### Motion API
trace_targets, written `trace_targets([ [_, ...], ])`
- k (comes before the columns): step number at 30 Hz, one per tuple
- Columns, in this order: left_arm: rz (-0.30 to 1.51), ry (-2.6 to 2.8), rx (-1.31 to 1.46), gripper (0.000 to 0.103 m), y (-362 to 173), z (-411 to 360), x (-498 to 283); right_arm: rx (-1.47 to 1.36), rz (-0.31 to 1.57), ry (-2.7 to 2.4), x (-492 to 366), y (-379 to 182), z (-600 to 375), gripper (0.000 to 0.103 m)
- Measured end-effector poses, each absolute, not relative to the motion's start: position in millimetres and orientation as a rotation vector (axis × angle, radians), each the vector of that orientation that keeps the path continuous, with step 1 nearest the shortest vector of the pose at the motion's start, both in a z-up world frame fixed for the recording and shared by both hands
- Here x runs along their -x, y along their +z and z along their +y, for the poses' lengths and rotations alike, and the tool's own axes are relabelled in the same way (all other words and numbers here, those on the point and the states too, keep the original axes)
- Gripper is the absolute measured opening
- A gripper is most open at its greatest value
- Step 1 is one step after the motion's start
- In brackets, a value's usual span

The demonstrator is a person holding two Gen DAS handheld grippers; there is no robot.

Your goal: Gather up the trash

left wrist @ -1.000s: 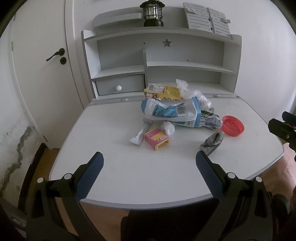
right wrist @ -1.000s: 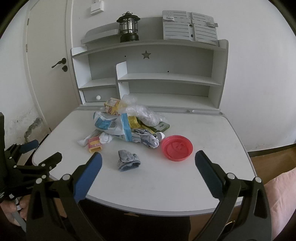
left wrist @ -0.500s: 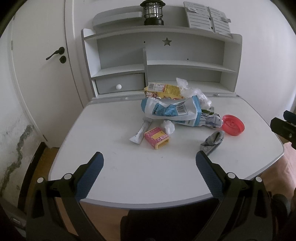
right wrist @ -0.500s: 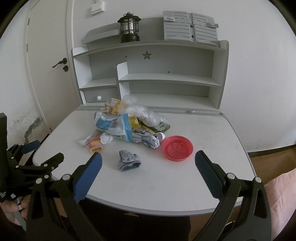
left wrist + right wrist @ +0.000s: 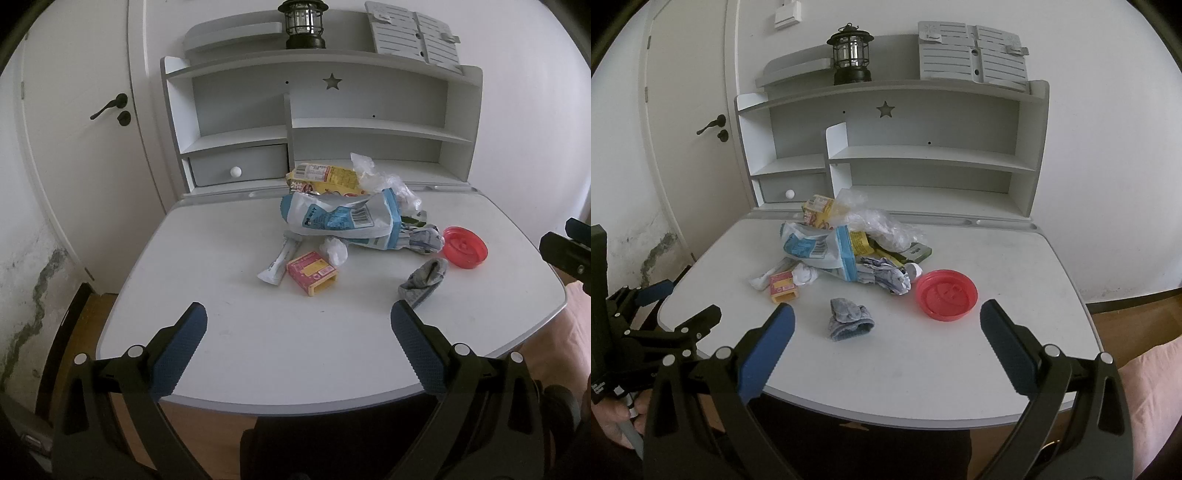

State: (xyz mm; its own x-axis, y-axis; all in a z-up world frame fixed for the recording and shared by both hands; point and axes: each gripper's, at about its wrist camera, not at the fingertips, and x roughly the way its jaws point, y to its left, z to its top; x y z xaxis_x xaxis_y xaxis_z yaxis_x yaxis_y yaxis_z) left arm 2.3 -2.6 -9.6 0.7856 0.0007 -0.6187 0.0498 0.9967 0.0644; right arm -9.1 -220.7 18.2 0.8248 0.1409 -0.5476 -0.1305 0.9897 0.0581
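A: Since both grippers hung empty, jaws spread, left gripper (image 5: 297,328) and right gripper (image 5: 886,325), nothing was collected?

B: Nothing. The trash pile (image 5: 846,245) sat mid-desk (image 5: 1015,266), at twelve o'clock. The blue bag (image 5: 340,221) lay lengthwise from nine to three o'clock.

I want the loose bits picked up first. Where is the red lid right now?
The red lid lies on the desk at the right edge of the trash pile, beside the crumpled paper.
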Motion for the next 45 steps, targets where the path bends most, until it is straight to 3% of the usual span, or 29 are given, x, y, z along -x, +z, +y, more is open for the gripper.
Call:
trace_targets([
  [22,0.674,-0.018,-0.068,0.097,-13,-1,-3,-0.016,0.583,0.148,10,20,-221,0.097],
  [31,0.754,-0.065,-0.035,0.097,-20,12,-19,-0.008,0.614,0.166,1,8,-217,0.097],
  [45,0.949,-0.063,-0.172,0.097,-84,50,-139,0.089,0.803,0.254,-72,-69,-189,0.097],
])
